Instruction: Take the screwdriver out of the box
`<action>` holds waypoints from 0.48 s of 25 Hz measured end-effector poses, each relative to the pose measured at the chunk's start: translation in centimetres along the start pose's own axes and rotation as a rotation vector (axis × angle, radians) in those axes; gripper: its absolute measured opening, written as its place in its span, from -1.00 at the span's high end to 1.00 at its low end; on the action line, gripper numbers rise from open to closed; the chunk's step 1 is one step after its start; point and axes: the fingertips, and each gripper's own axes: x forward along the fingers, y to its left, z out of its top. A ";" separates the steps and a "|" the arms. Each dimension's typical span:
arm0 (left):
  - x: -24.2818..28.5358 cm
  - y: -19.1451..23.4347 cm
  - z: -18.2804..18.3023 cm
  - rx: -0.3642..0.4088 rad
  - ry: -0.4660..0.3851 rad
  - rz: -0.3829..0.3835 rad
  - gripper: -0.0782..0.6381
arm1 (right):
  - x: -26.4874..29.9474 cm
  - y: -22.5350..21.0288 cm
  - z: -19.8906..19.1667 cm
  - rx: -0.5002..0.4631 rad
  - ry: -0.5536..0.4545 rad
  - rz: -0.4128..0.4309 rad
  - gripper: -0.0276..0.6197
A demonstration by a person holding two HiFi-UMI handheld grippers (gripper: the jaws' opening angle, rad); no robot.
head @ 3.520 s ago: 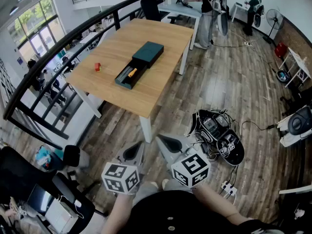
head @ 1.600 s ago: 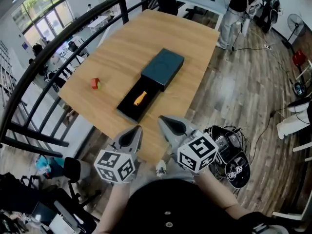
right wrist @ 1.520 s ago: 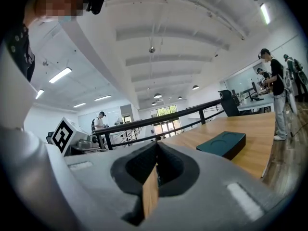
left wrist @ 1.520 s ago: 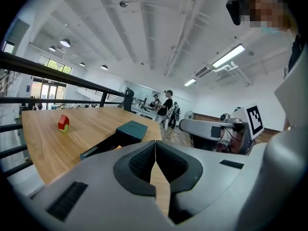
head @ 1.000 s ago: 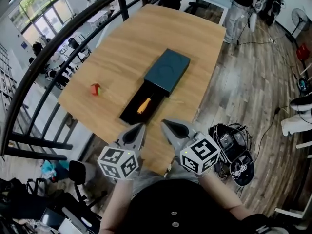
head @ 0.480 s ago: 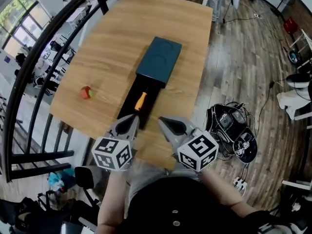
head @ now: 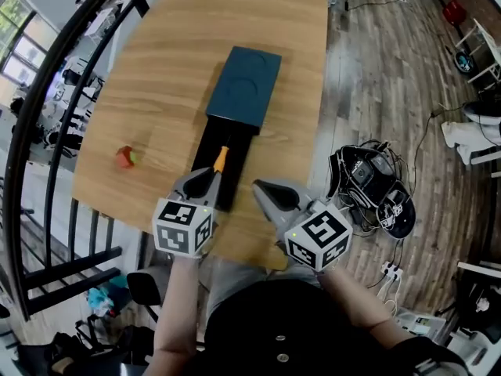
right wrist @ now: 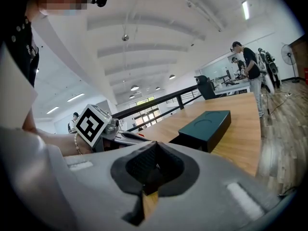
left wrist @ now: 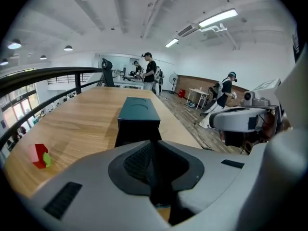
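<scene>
A dark teal box (head: 243, 84) lies on the wooden table (head: 164, 69), its black drawer (head: 205, 143) pulled out towards me. An orange-handled screwdriver (head: 221, 160) lies in the drawer. My left gripper (head: 205, 177) hangs over the drawer's near end, just short of the screwdriver; its jaws stand almost together, starting to open, with nothing between them. In the left gripper view the box (left wrist: 138, 112) is straight ahead of the left gripper (left wrist: 154, 146), and the jaws hide the screwdriver. My right gripper (head: 262, 188) is shut and empty beside the drawer, with the box (right wrist: 206, 124) ahead of it (right wrist: 155, 148).
A small red and green block (head: 125, 157) sits on the table's left side, also the block (left wrist: 38, 155) in the left gripper view. A black railing (head: 47, 124) runs along the left. Cables and gear (head: 368, 198) lie on the floor at the right. People (left wrist: 150, 73) stand far off.
The table and box have come much closer as I walked up. Both grippers have moved forward and down; the left one now reaches over the drawer's near end.
</scene>
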 end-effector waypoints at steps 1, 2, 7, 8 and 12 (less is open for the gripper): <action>0.5 0.1 -0.1 0.001 0.014 -0.009 0.60 | 0.2 -0.3 0.0 0.003 0.003 -0.004 0.92; 1.0 0.1 -0.2 0.000 0.028 -0.018 0.46 | 0.4 -0.4 -0.1 0.009 0.006 -0.007 0.92; 3.1 0.5 -1.3 0.038 0.125 -0.038 0.36 | 1.1 -1.3 -0.7 0.045 0.020 -0.018 0.92; 3.6 0.5 -1.6 0.041 0.147 -0.049 0.34 | 1.2 -1.5 -0.8 0.049 0.021 -0.021 0.92; 5.1 1.2 -2.6 0.035 0.217 -0.059 0.31 | 1.7 -2.3 -1.0 0.070 0.023 -0.037 0.92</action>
